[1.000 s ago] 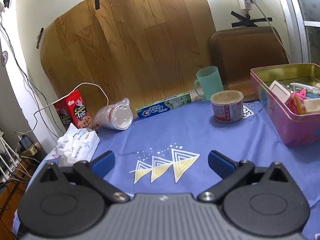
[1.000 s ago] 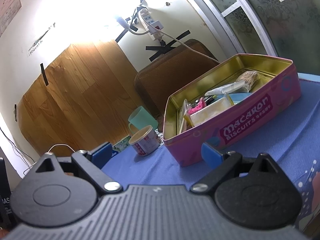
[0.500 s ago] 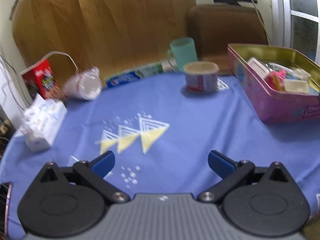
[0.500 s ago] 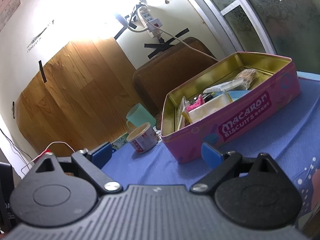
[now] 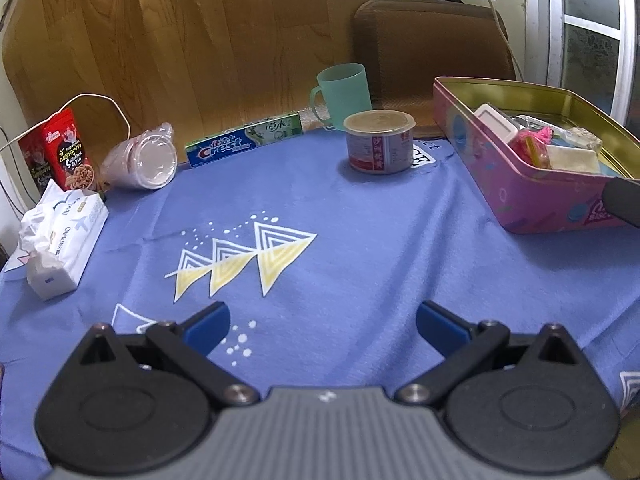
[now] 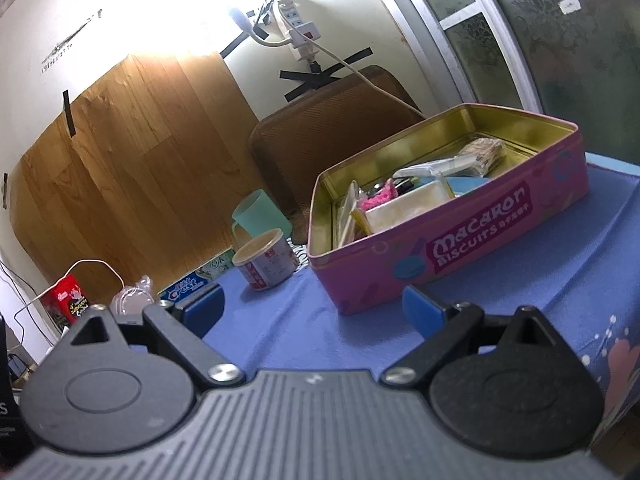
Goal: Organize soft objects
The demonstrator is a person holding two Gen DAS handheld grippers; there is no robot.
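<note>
Both empty, left claw (image 5: 322, 322) and right claw (image 6: 312, 308) spread wide above the worktop (image 5: 360, 240) near the pink tin (image 5: 520, 192); approach step, next probably reach the tissue pack (image 5: 64, 236) far left of the tin.

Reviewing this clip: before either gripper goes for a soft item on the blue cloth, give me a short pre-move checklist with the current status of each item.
1. Left gripper open and empty: ok.
2. Right gripper open and empty: ok.
3. Tissue pack reachable: ok; it lies at the cloth's left edge with no object between it and the left gripper.
4. Macaron biscuit tin open to receive things: ok, no lid on it, though it already holds several items.
5. Obstacles near the tin: the lidded can and the teal mug stand apart from it, ok.
6. Which item counts as soft and goes first: cannot tell.
</note>
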